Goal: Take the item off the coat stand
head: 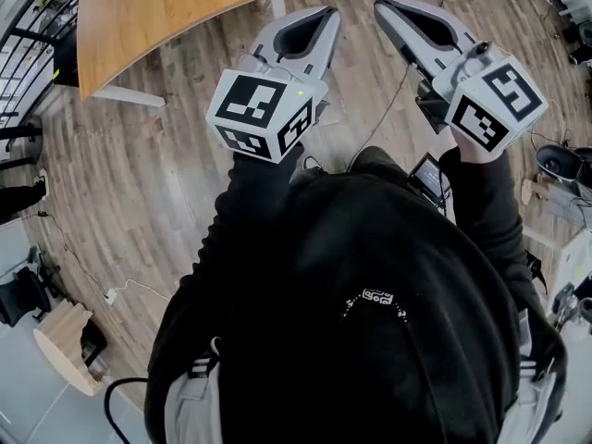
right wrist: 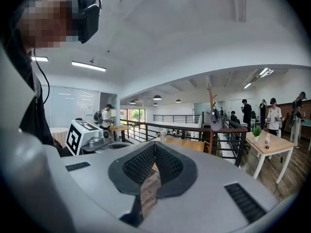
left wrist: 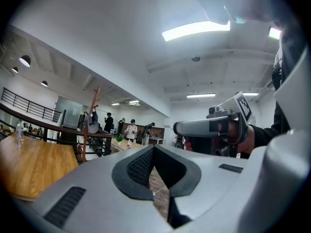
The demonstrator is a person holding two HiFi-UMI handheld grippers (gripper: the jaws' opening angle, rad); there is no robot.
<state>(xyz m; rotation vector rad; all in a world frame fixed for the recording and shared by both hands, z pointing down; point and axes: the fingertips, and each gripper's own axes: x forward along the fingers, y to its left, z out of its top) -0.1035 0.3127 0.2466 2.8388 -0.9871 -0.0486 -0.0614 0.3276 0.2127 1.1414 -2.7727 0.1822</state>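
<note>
Since the stand stood far off, stage: approach, by my judgement; nothing of the taking was done yet.
Stand (right wrist: 210,98): an upright wooden pole with pegs, beyond a black railing (right wrist: 184,128), well apart from both grippers.
Item (right wrist: 215,116): hung on a peg partway up the stand, against the pole. It looked like a grey cap, though it was too small to be sure.
Left gripper (head: 319,18): clenched on nothing, its pads met, with only floor (head: 139,174) showing through the gap beneath them. It was held about level, probably because carrying calls for no open jaws.
Right gripper (head: 393,9): likewise clenched and empty, just beside the left and pointed the same way.
Pairing: both were held out ahead of the black sleeves, side by side, likely so that each camera faced the stand.
Table (head: 166,7): wooden, ahead and to the left in the head view; in the left gripper view it lay between the person and the stand.
Next: the jaws would have to part before either could take the item. A soft hanging thing would probably need lifting up off its peg, not pulling straight out.
</note>
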